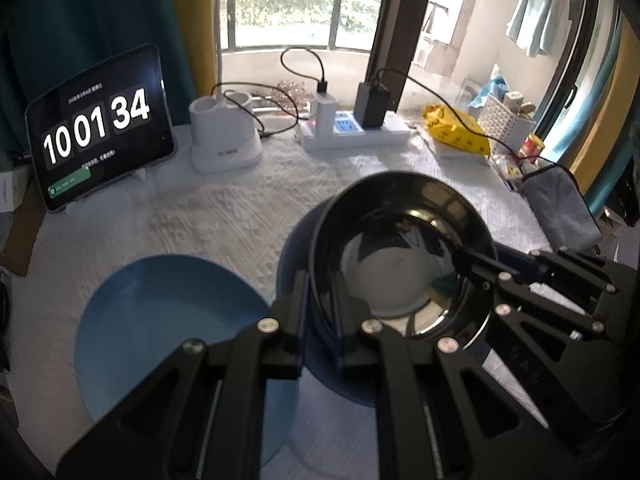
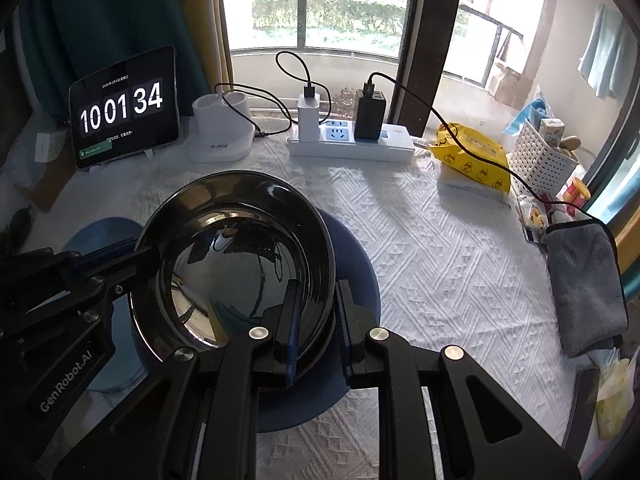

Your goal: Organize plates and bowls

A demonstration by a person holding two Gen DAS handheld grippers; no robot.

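left hand-held gripper (image 1: 320,292) | clamped | steel bowl (image 1: 400,256) rim | right hand-held gripper (image 2: 316,304) likewise

The left gripper (image 1: 320,292) pointed steeply downward, its jaws clamped on a thin rim; the right gripper (image 2: 316,308) slanted down likewise, jaws pinched close together.

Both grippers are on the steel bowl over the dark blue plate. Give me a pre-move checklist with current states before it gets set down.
1. Left gripper shut on bowl rim: ok.
2. Right gripper shut on the opposite rim: ok.
3. Bowl empty: ok.
4. Bowl above dark blue plate: ok.
5. Bowl bottom touching the plate: cannot tell.
6. Light blue plate lies apart, beside the dark one: ok.
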